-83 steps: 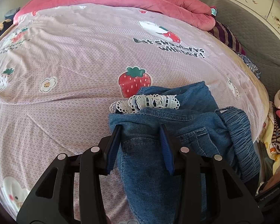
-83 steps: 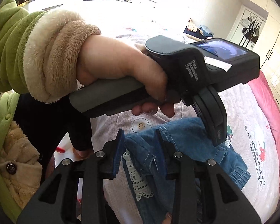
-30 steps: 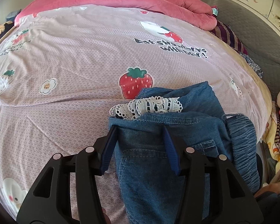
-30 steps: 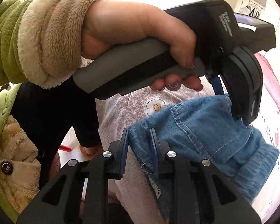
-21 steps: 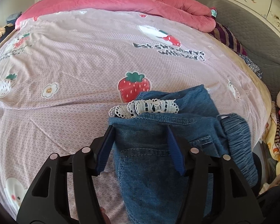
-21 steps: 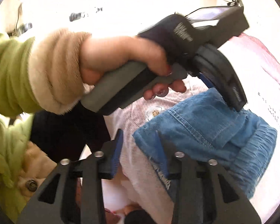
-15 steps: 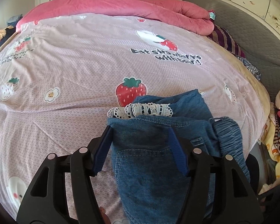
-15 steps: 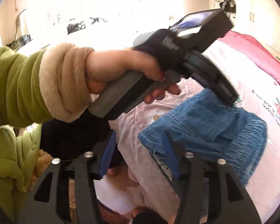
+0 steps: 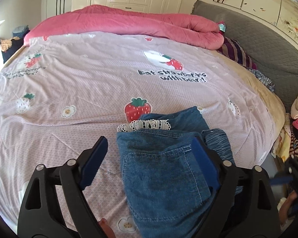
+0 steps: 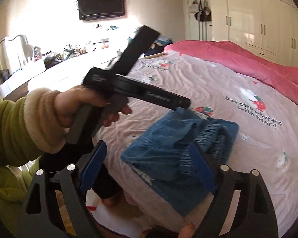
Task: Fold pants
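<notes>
Strawberry-print bedsheet now carries the folded denim pants unheld at its near edge: left gripper and right gripper, both clamped a second ago, have fingers spread, indicating the fold is likely complete.

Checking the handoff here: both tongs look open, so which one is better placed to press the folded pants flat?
Left, probably: the left tongs hang directly over the folded pants, while the right tongs sit farther back near the bed edge.
</notes>
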A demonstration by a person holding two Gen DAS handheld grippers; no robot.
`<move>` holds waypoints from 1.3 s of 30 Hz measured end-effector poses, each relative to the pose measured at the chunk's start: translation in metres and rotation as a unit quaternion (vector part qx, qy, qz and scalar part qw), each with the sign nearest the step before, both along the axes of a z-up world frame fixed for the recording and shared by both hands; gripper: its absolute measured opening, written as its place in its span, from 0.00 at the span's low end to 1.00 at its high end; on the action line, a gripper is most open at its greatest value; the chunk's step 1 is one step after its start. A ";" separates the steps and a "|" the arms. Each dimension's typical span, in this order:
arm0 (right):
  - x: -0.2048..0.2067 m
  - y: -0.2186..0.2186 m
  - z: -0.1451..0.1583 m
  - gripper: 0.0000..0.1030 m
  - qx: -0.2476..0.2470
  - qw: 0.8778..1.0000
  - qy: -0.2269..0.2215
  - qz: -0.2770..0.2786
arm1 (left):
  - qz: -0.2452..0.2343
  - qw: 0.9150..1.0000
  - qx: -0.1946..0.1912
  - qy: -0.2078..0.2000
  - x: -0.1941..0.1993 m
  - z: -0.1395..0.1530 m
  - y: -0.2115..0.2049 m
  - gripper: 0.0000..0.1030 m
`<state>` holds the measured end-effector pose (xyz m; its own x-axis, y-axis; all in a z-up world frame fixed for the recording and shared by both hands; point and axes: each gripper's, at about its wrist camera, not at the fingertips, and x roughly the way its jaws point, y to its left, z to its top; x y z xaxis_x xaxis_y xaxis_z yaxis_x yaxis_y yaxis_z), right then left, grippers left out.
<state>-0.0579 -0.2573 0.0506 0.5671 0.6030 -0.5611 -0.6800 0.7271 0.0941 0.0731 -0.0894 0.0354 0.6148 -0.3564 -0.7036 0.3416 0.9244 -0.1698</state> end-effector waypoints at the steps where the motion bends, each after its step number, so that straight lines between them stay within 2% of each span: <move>1: 0.001 -0.002 -0.001 0.84 0.001 1.000 0.000 -0.007 | 0.000 1.000 0.000 -0.002 -0.002 0.002 0.000 0.81; 6: 0.008 -0.015 -0.007 0.87 0.007 0.999 0.000 -0.045 | 0.006 1.000 0.006 -0.013 -0.011 0.008 0.002 0.90; 20: 0.028 -0.048 -0.011 0.92 0.015 0.991 0.015 -0.136 | 0.006 1.000 0.021 -0.008 -0.032 0.002 0.006 0.91; 39: 0.056 -0.068 -0.039 0.94 0.002 0.973 0.070 -0.219 | 0.001 0.999 0.017 0.039 -0.045 -0.042 0.017 0.91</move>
